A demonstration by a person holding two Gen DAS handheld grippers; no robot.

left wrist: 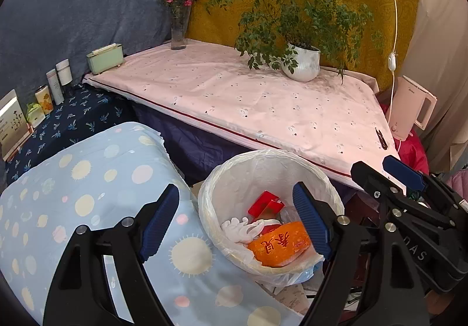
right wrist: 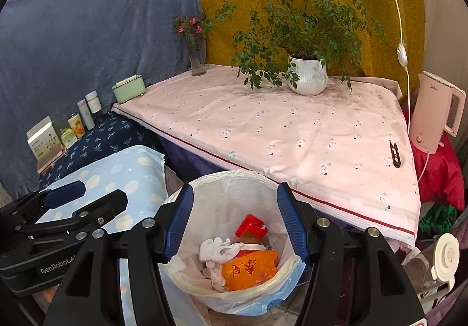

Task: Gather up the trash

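Observation:
A round bin lined with a white plastic bag (left wrist: 234, 177) (right wrist: 231, 197) stands on the floor below the pink table. Inside it lie an orange packet with red characters (left wrist: 280, 244) (right wrist: 248, 270), a crumpled white glove or tissue (left wrist: 242, 228) (right wrist: 216, 250) and a red carton piece (left wrist: 264, 203) (right wrist: 251, 223). My left gripper (left wrist: 237, 223) hangs open over the bin's left rim, nothing between its blue pads. My right gripper (right wrist: 235, 223) hovers open right above the bin's mouth, also holding nothing. Each gripper shows in the other's view, the right gripper (left wrist: 380, 177) and the left gripper (right wrist: 87, 194).
The pink-clothed table (left wrist: 248, 98) (right wrist: 292, 127) carries a potted plant (left wrist: 301, 63), a flower vase (left wrist: 178, 33) and small black snips (right wrist: 395, 153) near its right edge. A pink kettle (right wrist: 435, 121) stands right. A dotted blue cushion (left wrist: 87, 194) lies left of the bin.

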